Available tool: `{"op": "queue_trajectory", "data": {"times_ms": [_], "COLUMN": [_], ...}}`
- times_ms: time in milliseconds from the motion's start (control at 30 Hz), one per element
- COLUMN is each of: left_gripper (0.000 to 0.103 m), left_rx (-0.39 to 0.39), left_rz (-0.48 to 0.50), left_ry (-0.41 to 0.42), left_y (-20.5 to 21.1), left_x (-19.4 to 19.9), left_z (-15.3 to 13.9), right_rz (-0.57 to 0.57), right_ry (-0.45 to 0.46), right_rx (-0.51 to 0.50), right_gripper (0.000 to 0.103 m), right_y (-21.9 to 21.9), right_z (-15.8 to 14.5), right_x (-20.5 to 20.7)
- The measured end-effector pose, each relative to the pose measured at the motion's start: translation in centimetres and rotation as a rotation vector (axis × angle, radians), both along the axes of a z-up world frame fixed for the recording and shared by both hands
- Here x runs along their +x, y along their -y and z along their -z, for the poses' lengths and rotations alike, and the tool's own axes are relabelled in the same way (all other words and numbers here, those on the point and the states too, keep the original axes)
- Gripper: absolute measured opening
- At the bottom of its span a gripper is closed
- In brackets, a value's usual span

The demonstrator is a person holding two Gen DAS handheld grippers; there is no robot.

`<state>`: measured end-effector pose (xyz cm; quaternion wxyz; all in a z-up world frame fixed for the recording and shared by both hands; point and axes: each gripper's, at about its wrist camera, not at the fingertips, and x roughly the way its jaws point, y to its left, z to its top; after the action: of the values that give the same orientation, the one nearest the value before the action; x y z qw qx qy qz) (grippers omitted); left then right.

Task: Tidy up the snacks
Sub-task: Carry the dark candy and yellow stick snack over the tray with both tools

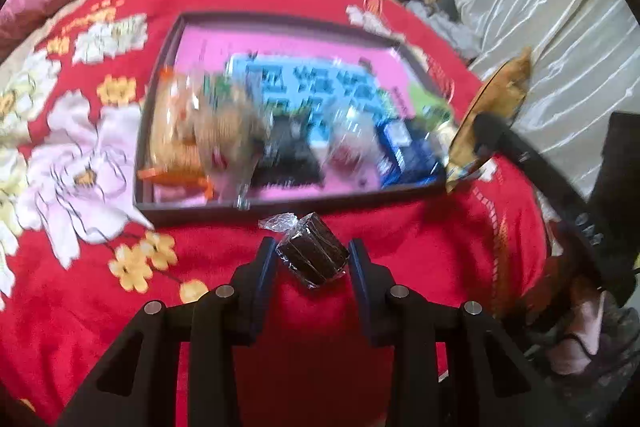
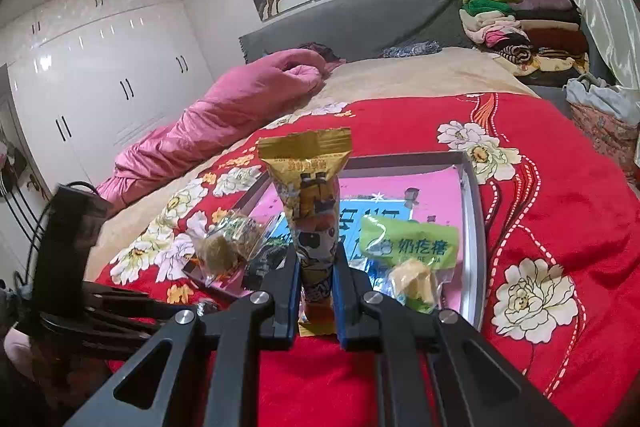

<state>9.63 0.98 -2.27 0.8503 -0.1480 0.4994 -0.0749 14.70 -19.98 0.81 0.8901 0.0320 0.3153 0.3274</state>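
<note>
My left gripper (image 1: pixel 313 257) is shut on a dark brown wrapped snack (image 1: pixel 314 253) and holds it above the red blanket, just in front of the tray's near rim (image 1: pixel 280 205). The tray has a pink bottom and holds several snack packets. My right gripper (image 2: pixel 316 259) is shut on a tall gold snack packet (image 2: pixel 310 199) and holds it upright near the tray's corner; that packet also shows at the right of the left wrist view (image 1: pixel 494 111). A green packet (image 2: pixel 408 247) and a clear bag of brown pieces (image 2: pixel 226 247) lie in the tray.
The tray lies on a red flowered blanket (image 2: pixel 540 195) on a bed. A pink quilt (image 2: pixel 224 123) is bunched at the far left. Folded clothes (image 2: pixel 524 27) are stacked at the far right. White curtain (image 1: pixel 540 7) hangs along the right side.
</note>
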Motion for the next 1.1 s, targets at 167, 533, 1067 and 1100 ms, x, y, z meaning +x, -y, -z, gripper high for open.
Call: {"op": "queue_trajectory", "data": {"times_ms": [167, 533, 1067, 1100], "left_gripper": [0.037, 0.037, 0.037, 0.037], "left_rx": [0.007, 0.061, 0.085, 0.083], "left_rz": [-0.008, -0.015, -0.016, -0.017], "left_ry": [0.039, 0.042, 0.03, 0.031], "left_y": [-0.1, 0.7, 1.3, 1.2], "left_x": [1.3, 4.5, 6.4, 6.4], "left_z": [-1.6, -1.1, 0.3, 0.4], "right_rz": [0.011, 0.029, 0.021, 0.021], "right_ry": [0.0, -0.043, -0.051, -0.05], "right_rx": [0.003, -0.018, -0.095, -0.095], "right_gripper": [0.014, 0.014, 0.014, 0.014], "right_y": [0.0, -0.4, -1.9, -2.0], "right_z": [0.0, 1.3, 2.8, 2.9], "right_x": [0.5, 1.7, 3.1, 3.1]}}
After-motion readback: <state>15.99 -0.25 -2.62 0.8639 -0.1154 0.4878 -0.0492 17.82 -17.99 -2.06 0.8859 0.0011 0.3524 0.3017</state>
